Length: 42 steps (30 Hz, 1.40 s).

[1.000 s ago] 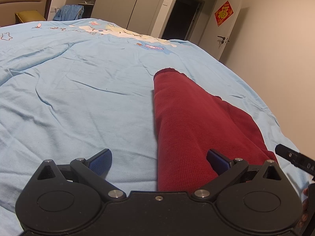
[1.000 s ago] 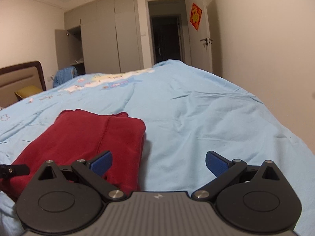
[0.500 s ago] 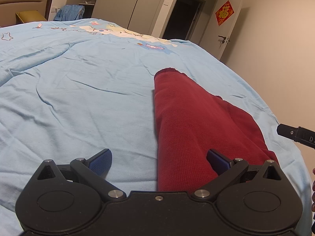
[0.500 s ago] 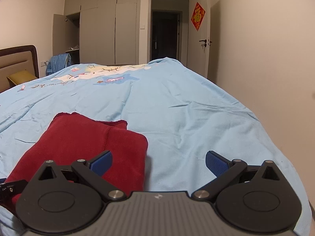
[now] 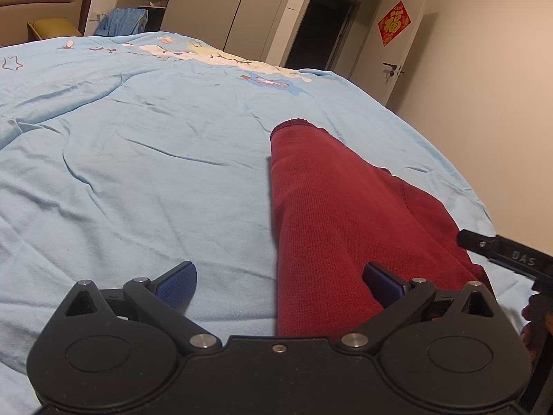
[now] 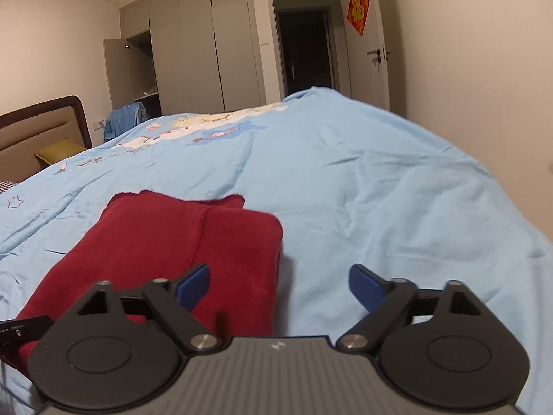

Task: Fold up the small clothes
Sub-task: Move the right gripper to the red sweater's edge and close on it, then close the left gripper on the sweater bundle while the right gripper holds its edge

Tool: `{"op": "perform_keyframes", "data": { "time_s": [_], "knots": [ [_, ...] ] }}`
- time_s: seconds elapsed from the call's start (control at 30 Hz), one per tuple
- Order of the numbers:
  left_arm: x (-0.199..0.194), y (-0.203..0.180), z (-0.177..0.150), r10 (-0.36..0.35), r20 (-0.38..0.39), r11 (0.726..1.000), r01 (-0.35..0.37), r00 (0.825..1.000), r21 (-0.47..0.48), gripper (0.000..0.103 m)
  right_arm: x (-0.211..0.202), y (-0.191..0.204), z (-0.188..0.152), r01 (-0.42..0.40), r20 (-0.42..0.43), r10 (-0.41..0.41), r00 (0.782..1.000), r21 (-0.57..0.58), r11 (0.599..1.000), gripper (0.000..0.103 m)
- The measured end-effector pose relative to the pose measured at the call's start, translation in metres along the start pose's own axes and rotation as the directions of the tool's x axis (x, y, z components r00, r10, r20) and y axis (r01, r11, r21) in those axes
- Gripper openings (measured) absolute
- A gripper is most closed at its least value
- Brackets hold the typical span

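Red knit garment (image 5: 331,228) lies folded on a light blue bedspread (image 5: 138,173) with a cartoon print near its far end. Going left to right across the room: a padded headboard (image 6: 38,131), a blue cloth (image 6: 124,121) heaped beside it, pale wardrobe doors (image 6: 204,48), a dark doorway (image 6: 304,52), and a white door bearing a red diamond decoration (image 6: 358,10).

The left gripper (image 5: 280,282) hovers with its fingers spread, the garment's left edge between them. The right gripper (image 6: 279,285) is likewise spread wide, straddling the garment's right edge.

Only the right wrist view shows the wardrobe's open door and the garment's full width; only the left shows the other tool's black tip (image 5: 501,256) beside the garment.
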<state>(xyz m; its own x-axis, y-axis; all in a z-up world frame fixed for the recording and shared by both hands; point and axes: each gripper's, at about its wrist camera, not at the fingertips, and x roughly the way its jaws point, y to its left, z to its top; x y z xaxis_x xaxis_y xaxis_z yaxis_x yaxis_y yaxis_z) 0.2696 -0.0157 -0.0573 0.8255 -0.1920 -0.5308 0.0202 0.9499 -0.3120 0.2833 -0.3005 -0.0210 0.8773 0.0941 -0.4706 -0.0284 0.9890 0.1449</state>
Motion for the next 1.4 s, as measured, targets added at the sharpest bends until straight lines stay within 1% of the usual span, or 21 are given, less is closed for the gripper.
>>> {"op": "perform_keyframes", "data": {
  "time_s": [0.03, 0.07, 0.1, 0.13, 0.17, 0.2, 0.23, 0.3, 0.33, 0.4, 0.47, 0.57, 0.63, 0.73, 0.77, 0.83, 0.9, 1.03, 1.1, 1.23, 1.4],
  "knots": [
    [0.0, 0.0, 0.0, 0.0, -0.001, 1.0, 0.0, 1.0, 0.0, 0.103, 0.004, -0.001, -0.001, -0.011, -0.003, 0.011, 1.0, 0.008, 1.0, 0.078],
    [0.0, 0.0, 0.0, 0.0, -0.001, 1.0, 0.0, 1.0, 0.0, 0.103, 0.008, -0.001, -0.001, -0.024, -0.003, 0.024, 1.0, 0.016, 1.0, 0.076],
    [0.0, 0.0, 0.0, 0.0, -0.001, 1.0, 0.0, 1.0, 0.0, 0.103, 0.011, -0.001, -0.001, -0.036, -0.003, 0.036, 0.999, 0.022, 0.999, 0.069],
    [0.0, 0.0, 0.0, 0.0, -0.001, 1.0, 0.0, 1.0, 0.0, 0.103, 0.015, 0.0, 0.0, -0.043, -0.006, 0.043, 0.999, 0.026, 0.999, 0.057],
    [0.0, 0.0, 0.0, 0.0, -0.001, 1.0, 0.0, 1.0, 0.0, 0.103, 0.019, 0.002, 0.001, -0.046, -0.008, 0.046, 0.999, 0.025, 0.999, 0.051],
    [0.0, 0.0, 0.0, 0.0, -0.001, 1.0, 0.0, 1.0, 0.0, 0.103, 0.022, 0.004, 0.001, -0.049, -0.006, 0.049, 0.999, 0.016, 0.999, 0.038],
    [0.0, 0.0, 0.0, 0.0, -0.002, 1.0, 0.0, 1.0, 0.0, 0.103, 0.023, 0.008, 0.002, -0.052, 0.0, 0.052, 0.999, -0.001, 0.999, 0.029],
    [0.0, 0.0, 0.0, 0.0, -0.001, 1.0, 0.0, 1.0, 0.0, 0.103, 0.021, 0.021, 0.004, -0.048, 0.029, 0.05, 0.998, -0.065, 0.997, 0.019],
    [0.0, 0.0, 0.0, 0.0, -0.001, 1.0, 0.0, 1.0, 0.0, 0.103, 0.017, 0.029, 0.004, -0.046, 0.051, 0.052, 0.997, -0.113, 0.993, 0.017],
    [0.0, 0.0, 0.0, 0.001, -0.001, 1.0, -0.001, 1.0, 0.0, 0.103, 0.007, 0.046, 0.003, -0.062, 0.097, 0.085, 0.992, -0.22, 0.974, 0.016],
    [0.0, 0.0, 0.0, 0.0, -0.001, 1.0, 0.0, 1.0, 0.001, 0.103, 0.001, 0.06, 0.001, -0.076, 0.113, 0.115, 0.987, -0.303, 0.95, 0.016],
    [0.0, 0.0, 0.0, 0.0, -0.002, 1.0, 0.0, 1.0, 0.001, 0.103, 0.004, 0.065, -0.001, -0.067, 0.108, 0.108, 0.988, -0.33, 0.941, 0.016],
    [0.0, 0.0, 0.0, 0.0, -0.001, 1.0, 0.0, 1.0, 0.001, 0.103, 0.011, 0.054, 0.002, -0.055, 0.092, 0.083, 0.992, -0.273, 0.96, 0.016],
    [0.0, 0.0, 0.0, 0.0, -0.001, 1.0, 0.0, 1.0, 0.001, 0.103, 0.023, 0.028, 0.006, -0.051, 0.057, 0.06, 0.997, -0.143, 0.988, 0.017],
    [0.0, 0.0, 0.0, 0.0, -0.001, 1.0, 0.0, 1.0, 0.001, 0.103, 0.027, 0.018, 0.006, -0.059, 0.038, 0.063, 0.997, -0.104, 0.993, 0.02],
    [0.0, 0.0, 0.0, 0.0, -0.002, 1.0, 0.0, 1.0, 0.001, 0.103, 0.031, 0.001, 0.004, -0.087, 0.012, 0.087, 0.996, -0.029, 0.996, 0.037],
    [0.0, 0.0, 0.0, 0.0, -0.001, 1.0, 0.0, 1.0, 0.0, 0.103, 0.031, -0.009, 0.001, -0.126, 0.003, 0.126, 0.992, 0.031, 0.992, 0.041],
    [-0.002, 0.001, 0.0, -0.009, 0.015, 1.0, 0.009, 1.0, -0.009, 0.102, 0.032, -0.02, -0.007, -0.191, -0.004, 0.192, 0.981, 0.103, 0.976, 0.053],
    [-0.004, 0.003, 0.001, -0.032, 0.022, 0.999, 0.032, 0.999, -0.01, 0.1, 0.034, -0.025, -0.013, -0.224, -0.014, 0.228, 0.974, 0.143, 0.964, 0.055],
    [-0.007, 0.007, 0.01, -0.1, 0.025, 0.995, 0.101, 0.995, -0.021, 0.099, 0.037, -0.038, -0.017, -0.266, -0.006, 0.273, 0.962, 0.211, 0.941, 0.056],
    [0.005, 0.011, 0.029, -0.19, -0.017, 0.981, 0.188, 0.982, -0.054, 0.099, 0.038, -0.045, -0.021, -0.294, 0.001, 0.302, 0.953, 0.233, 0.927, 0.054]
  ]
}}
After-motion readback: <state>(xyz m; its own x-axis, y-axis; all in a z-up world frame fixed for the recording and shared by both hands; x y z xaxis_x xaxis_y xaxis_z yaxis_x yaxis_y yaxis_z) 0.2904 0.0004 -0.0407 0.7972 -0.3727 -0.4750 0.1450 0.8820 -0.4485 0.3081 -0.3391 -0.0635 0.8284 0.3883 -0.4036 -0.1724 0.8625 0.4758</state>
